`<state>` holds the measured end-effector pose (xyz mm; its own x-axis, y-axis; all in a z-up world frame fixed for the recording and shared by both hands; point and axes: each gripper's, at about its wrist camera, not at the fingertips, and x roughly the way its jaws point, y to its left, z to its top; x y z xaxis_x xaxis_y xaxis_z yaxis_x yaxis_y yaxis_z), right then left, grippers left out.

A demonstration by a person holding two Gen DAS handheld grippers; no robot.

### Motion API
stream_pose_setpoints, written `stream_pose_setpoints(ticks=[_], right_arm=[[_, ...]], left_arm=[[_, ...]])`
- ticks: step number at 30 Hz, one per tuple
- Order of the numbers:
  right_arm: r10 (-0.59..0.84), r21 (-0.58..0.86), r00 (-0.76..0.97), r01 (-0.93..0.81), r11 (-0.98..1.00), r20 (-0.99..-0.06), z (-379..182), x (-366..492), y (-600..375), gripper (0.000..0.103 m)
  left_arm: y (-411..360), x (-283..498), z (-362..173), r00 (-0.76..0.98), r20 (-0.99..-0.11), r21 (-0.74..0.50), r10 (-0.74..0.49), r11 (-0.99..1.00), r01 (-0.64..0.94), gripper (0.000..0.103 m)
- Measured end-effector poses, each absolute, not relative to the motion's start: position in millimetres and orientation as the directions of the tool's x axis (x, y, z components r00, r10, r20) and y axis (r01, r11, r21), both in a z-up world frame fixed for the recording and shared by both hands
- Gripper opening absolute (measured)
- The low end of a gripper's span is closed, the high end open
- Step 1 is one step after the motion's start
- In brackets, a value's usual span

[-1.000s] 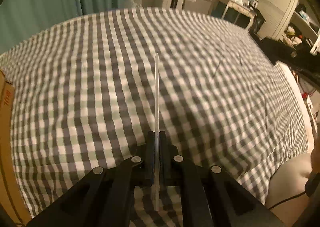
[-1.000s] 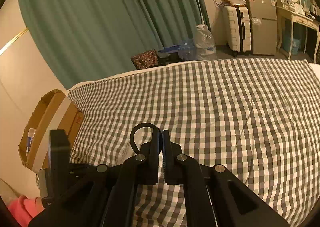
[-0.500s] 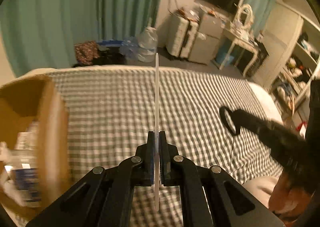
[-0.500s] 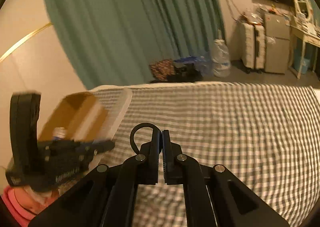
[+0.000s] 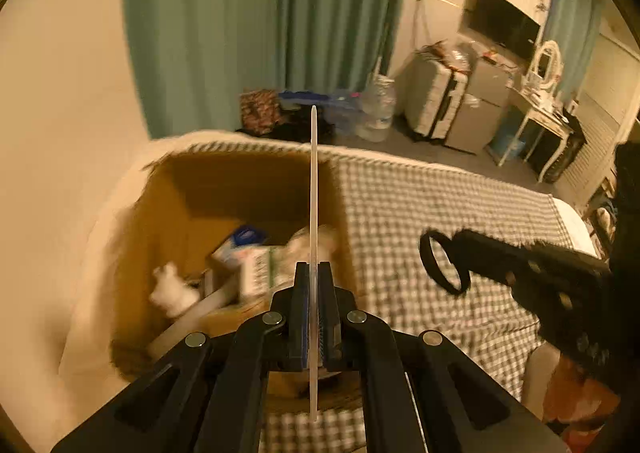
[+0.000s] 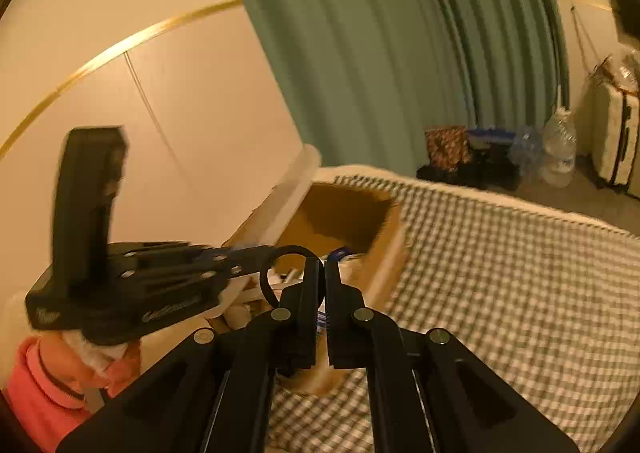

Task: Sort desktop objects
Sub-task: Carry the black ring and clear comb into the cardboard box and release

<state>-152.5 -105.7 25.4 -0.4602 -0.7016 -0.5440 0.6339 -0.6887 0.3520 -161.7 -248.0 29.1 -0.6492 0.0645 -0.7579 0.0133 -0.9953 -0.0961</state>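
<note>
My left gripper (image 5: pixel 314 273) is shut on a thin clear plastic strip (image 5: pixel 314 173), seen edge-on and sticking out over an open cardboard box (image 5: pixel 180 221). In the right wrist view the same left gripper (image 6: pixel 256 251) holds the strip (image 6: pixel 296 181) above the box (image 6: pixel 392 237). My right gripper (image 6: pixel 322 265) is shut on a black ring (image 6: pixel 288 249) at the box's near right edge. In the left wrist view that right gripper (image 5: pixel 460 249) hangs over the checked cloth (image 5: pixel 440 205) beside the box, with the ring (image 5: pixel 425 257) at its tip.
The box holds a white and blue carton (image 5: pixel 248 253) and other blurred items. It sits at the cloth's left end against a cream wall (image 6: pixel 180 93). Green curtains, water bottles (image 5: pixel 376 109) and suitcases stand on the floor beyond. A hand in a pink sleeve (image 6: pixel 40 385) holds the left gripper.
Both grippers have swung left and risen from over the checked cloth to the cardboard box. Each still holds its object; the box has come into full view under the left gripper.
</note>
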Motion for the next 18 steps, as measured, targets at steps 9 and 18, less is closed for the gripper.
stream_pose_setpoints(ticks=[9, 18], right_arm=[[-0.615, 0.291, -0.452, 0.599, -0.746, -0.647, -1.4, -168.6, -180.8, 0.014], [-0.49, 0.265, -0.621, 0.423, -0.867, -0.612, 17.7, -171.6, -160.5, 0.067]], left_arm=[[-309.0, -145.8, -20.6, -0.634, -0.771, -0.146, 0.054, -0.985, 0.093, 0.032], [-318.0, -122.1, -15.6, -0.698, -0.716, -0.122, 0.009, -0.986, 0.112, 0.102]])
